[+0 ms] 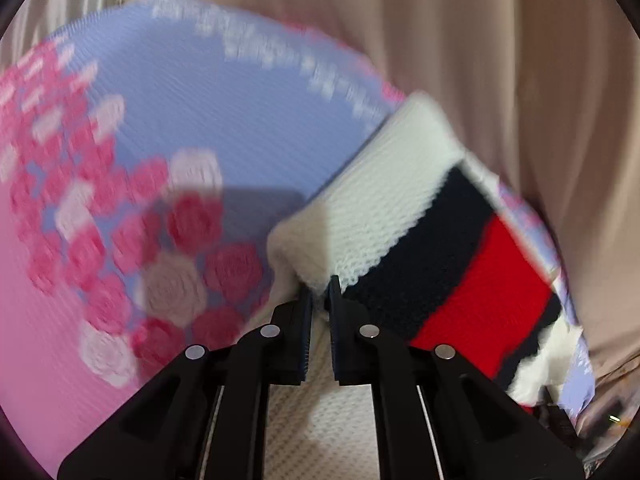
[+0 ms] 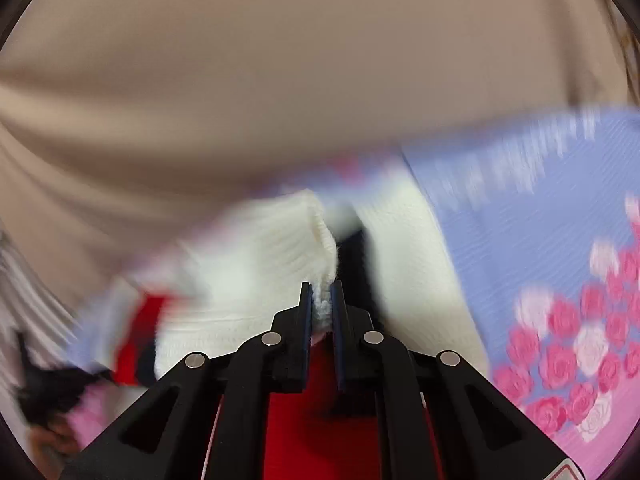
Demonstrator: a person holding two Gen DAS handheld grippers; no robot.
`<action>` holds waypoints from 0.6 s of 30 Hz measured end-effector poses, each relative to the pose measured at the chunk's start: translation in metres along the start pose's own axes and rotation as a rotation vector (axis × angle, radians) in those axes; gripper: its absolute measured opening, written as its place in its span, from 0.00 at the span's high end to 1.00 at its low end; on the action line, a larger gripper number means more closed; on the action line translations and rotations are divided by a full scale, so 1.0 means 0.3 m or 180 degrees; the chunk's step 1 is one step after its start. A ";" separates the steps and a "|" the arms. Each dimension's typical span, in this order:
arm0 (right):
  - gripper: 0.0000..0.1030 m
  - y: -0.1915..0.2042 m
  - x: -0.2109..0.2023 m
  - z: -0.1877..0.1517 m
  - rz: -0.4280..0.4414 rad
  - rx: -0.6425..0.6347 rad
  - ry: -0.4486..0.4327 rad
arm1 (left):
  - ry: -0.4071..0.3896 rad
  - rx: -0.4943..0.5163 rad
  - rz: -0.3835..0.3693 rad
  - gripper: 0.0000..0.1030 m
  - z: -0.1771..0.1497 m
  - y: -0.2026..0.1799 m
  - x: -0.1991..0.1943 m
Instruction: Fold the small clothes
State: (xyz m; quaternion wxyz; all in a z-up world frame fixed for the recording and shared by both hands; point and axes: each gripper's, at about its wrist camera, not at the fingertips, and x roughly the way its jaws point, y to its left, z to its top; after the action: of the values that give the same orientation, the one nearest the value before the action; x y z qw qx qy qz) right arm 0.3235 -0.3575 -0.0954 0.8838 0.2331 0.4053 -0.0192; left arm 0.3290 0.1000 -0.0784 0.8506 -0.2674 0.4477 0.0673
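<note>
The small white knitted garment w/ navy and red stripes [image 1: 404, 232] lies at the far edge of the lilac and pink rose-print mat [image 1: 208, 128], near the beige curtain [image 1: 500, 60]. The left gripper [image 1: 320, 300] and the right gripper [image 2: 321, 300] each have jaws clenched on a white knit edge. The step seems the start of a fold; next move probably needs both edges lifted together, evenly. No readable writing or brand.

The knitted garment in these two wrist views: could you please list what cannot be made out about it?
- Left wrist: the garment has its near part hidden behind the left gripper; its full shape is unclear.
- Right wrist: motion blur smears the knit beyond the right gripper; the floral mat is cut off at the right edge.
</note>
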 end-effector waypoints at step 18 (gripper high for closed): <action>0.91 0.897 0.138 -0.100 0.1175 -0.1792 0.0309 | -0.0216 0.0425 0.0237 0.66 -0.010 0.037 -0.033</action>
State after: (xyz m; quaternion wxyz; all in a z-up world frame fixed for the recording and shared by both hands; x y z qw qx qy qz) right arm 0.3900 -0.0986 -0.0355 0.8817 0.0500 0.3874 0.2648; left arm 0.3170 0.1090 -0.0763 0.8781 -0.1908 0.4318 0.0779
